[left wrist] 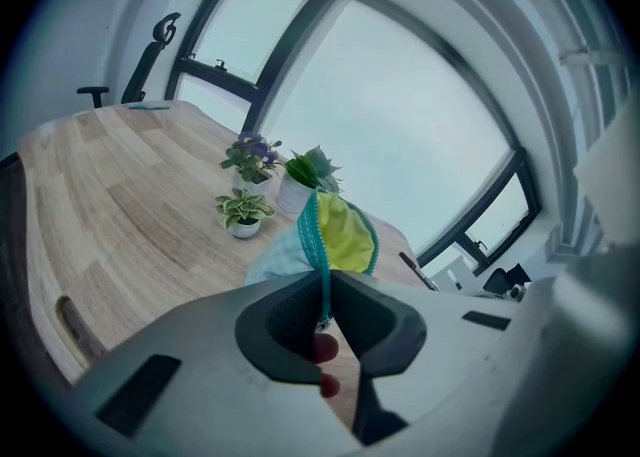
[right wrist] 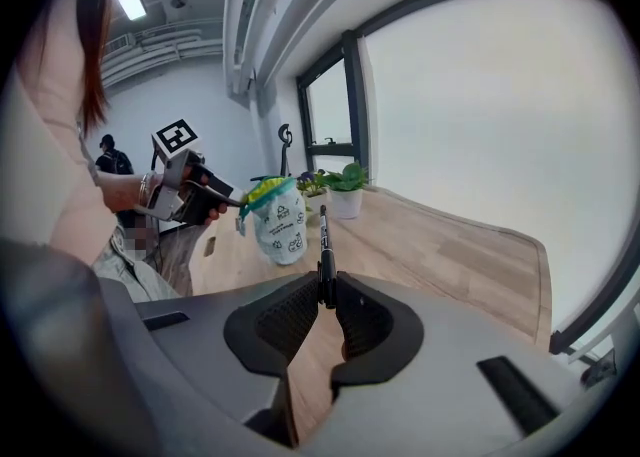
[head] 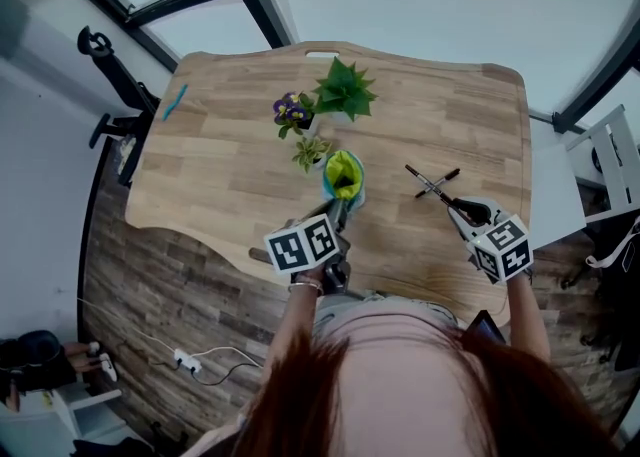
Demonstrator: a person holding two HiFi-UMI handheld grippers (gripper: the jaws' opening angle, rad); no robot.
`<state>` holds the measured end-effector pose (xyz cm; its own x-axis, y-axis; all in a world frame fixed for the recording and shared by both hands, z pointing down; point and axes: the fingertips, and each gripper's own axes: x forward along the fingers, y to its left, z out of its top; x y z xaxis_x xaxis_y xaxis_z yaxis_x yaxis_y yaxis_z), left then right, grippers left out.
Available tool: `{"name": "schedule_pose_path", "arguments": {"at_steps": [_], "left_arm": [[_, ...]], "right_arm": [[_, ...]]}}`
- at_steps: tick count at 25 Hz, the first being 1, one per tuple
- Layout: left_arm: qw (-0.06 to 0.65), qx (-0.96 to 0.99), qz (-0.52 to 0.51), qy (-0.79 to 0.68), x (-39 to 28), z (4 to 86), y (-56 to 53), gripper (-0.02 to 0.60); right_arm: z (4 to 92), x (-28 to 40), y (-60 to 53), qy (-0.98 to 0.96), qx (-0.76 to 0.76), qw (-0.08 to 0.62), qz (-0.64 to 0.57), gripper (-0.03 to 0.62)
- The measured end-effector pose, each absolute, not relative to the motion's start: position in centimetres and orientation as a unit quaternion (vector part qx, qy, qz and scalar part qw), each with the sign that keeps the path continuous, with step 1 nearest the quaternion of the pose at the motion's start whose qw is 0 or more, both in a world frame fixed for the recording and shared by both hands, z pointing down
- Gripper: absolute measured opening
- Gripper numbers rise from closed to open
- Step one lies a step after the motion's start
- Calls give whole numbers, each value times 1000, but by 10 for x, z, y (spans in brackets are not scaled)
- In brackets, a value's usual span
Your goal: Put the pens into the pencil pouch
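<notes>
The pencil pouch (head: pixel 343 177) stands open on the wooden table (head: pixel 230 165), pale blue with a teal zip and yellow lining (left wrist: pixel 347 235). My left gripper (head: pixel 338 211) is shut on the pouch's zip edge (left wrist: pixel 322 270) and holds its mouth up. My right gripper (head: pixel 457 208) is shut on a black pen (right wrist: pixel 323 245) that sticks out forward between the pads, lifted off the table to the pouch's right. In the right gripper view the pouch (right wrist: pixel 281 220) and the left gripper (right wrist: pixel 238 201) lie ahead to the left. Another black pen (head: pixel 449 176) lies on the table by the held pen (head: pixel 417 174).
Three small potted plants (head: pixel 345 91) (head: pixel 291 111) (head: pixel 311 152) stand just behind the pouch. A blue object (head: pixel 175 102) lies at the table's far left corner. An office chair (head: pixel 112 80) stands off the left edge. The window wall runs along the far side.
</notes>
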<state>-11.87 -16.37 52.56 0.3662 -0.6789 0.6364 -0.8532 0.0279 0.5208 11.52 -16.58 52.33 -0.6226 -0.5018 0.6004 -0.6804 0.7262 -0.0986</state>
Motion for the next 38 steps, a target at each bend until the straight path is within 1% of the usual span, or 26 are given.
{"name": "schedule_pose_path", "arguments": {"at_steps": [12,17,23,31,38], "left_arm": [[436,711,107,-542,-123,522,-168,21],[427,717,111,-539,-124,520,-166,21],[422,719,120,-539,-125,521,-162,21],[414,726,124,-535,-121,520,-161,21],[412,728,122,-534,-120,518,-158,21]], "right_arm": [[472,72,-175,-910,313,247,116,48],[461,67,-173,-914,313,224,126,48],[458,59,-162,-918,301,223,125,48],[438,55,-152,-924,310,191,120,48],[433,45,-142,-929,300,186,113,48]]}}
